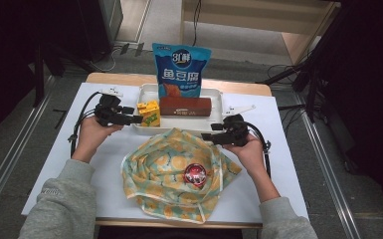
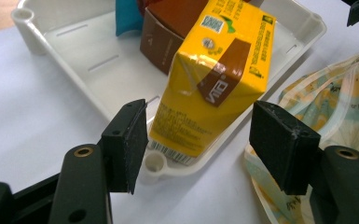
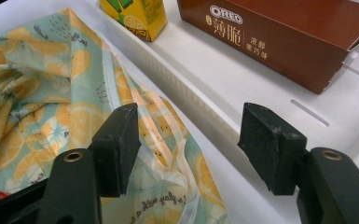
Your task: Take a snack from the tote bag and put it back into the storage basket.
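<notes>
Centre frame: white tray (image 1: pixel 218 103) holding yellow carton (image 1: pixel 148 113), brown box (image 1: pixel 185 106) and blue snack bag (image 1: pixel 181 70). Below it, lemon-print cloth (image 1: pixel 164 172) with red round lid (image 1: pixel 195 174). Left gripper (image 1: pixel 135 119) beside carton; right gripper (image 1: pixel 206 136) at cloth's upper edge.

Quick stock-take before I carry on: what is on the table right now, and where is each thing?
Tray: one, white, far middle of the table.
Juice carton: one, yellow, left end of the tray, tilted, between the left jaws, not gripped.
Biscuit box: one, brown, lying in the tray.
Snack bag: one, blue, upright at the tray's back.
Cloth bag: one, lemon print, near side.
Round red thing: one, on the cloth bag.
Left gripper: black, open.
Right gripper: black, open, over the cloth bag's edge.
</notes>
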